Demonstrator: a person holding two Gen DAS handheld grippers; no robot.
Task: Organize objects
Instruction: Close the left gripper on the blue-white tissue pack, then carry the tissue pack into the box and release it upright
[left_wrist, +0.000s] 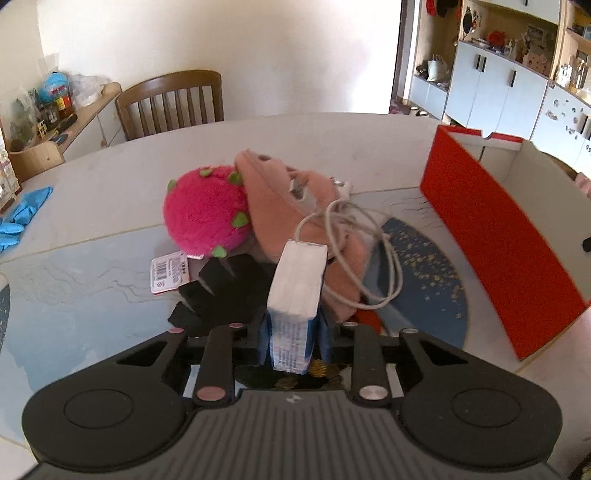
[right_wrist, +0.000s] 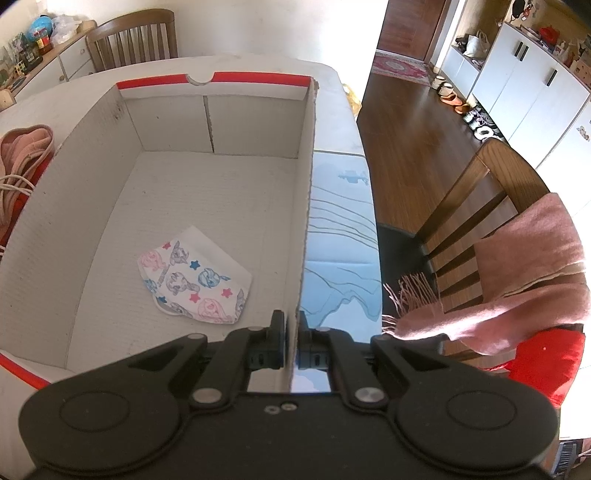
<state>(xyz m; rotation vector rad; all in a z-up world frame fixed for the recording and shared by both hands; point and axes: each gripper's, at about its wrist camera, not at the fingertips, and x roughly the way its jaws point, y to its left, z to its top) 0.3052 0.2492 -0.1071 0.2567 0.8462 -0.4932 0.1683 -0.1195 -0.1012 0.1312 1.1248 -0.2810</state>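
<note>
A: Starting big: the surface (left_wrist: 92, 192) is carrying everything, pale with a blue patterned mat over it, and the red-and-white cardboard box (right_wrist: 221, 122) is sitting open at its right end, beside the heap.

B: And inside that box, a printed cartoon face mask (right_wrist: 195, 280) is lying flat on the floor of it, nearer the right wall.

A: The right claw (right_wrist: 291, 343) is pinching that right wall, jaws closed tight on the thin cardboard edge, one finger inside the box, one outside.

B: Over in the left wrist view, the heap is sitting mid-surface. A pink folded cloth (left_wrist: 291, 206) is lying against a magenta plush fruit (left_wrist: 205, 210) with green spikes, the two touching.

A: A white cable (left_wrist: 369, 254) is looping over the cloth and trailing down onto the mat. Black fabric (left_wrist: 225, 291) with jagged edges is showing under the plush, next to its barcode tag (left_wrist: 168, 275).

B: Now the left claw (left_wrist: 293, 343), it is gripping a small white-and-blue carton (left_wrist: 297, 284), jaws narrowed onto its lower sides, the carton standing up out of the fingers in front of the heap.

A: Whether the carton is clear of the surface, I cannot tell.
</note>
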